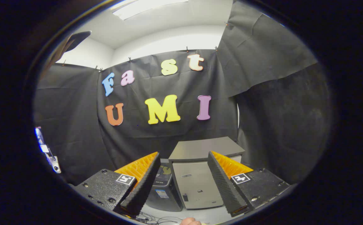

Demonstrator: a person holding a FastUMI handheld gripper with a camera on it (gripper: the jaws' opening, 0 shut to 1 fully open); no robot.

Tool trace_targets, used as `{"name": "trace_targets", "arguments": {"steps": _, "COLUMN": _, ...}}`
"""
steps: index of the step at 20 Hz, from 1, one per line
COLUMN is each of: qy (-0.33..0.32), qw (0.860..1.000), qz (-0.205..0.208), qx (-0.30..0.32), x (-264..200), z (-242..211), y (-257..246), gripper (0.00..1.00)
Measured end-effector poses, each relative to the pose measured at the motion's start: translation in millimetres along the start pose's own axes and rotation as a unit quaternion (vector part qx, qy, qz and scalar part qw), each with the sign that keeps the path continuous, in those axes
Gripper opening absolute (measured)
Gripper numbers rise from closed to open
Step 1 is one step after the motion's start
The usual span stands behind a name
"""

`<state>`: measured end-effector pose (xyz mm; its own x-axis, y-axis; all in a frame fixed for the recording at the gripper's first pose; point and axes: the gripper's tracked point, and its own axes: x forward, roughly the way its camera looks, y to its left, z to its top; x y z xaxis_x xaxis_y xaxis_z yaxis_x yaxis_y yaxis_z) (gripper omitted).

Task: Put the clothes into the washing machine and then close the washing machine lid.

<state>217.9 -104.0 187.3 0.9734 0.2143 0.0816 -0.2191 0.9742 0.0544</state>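
gripper (184,182) held level, aimed at booth wall, fingers spread wide, gripping nothing | ridged wedge-shaped fingers (144,184) | left to right beyond them: dark computer tower (166,192), boxy grey washing machine (197,175) with flat lid down, between the fingers | cables (151,217) on floor just ahead

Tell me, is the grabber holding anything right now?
No. The gripper is open, jaws wide apart, with nothing held between them. The grey cabinet stands well beyond them.
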Motion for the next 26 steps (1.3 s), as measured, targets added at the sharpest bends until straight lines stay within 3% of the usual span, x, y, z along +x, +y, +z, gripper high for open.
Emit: {"name": "trace_targets", "arguments": {"steps": 26, "qy": 0.006, "qw": 1.000, "qz": 0.007, "qx": 0.003, "x": 4, "z": -5, "y": 13, "gripper": 0.97}}
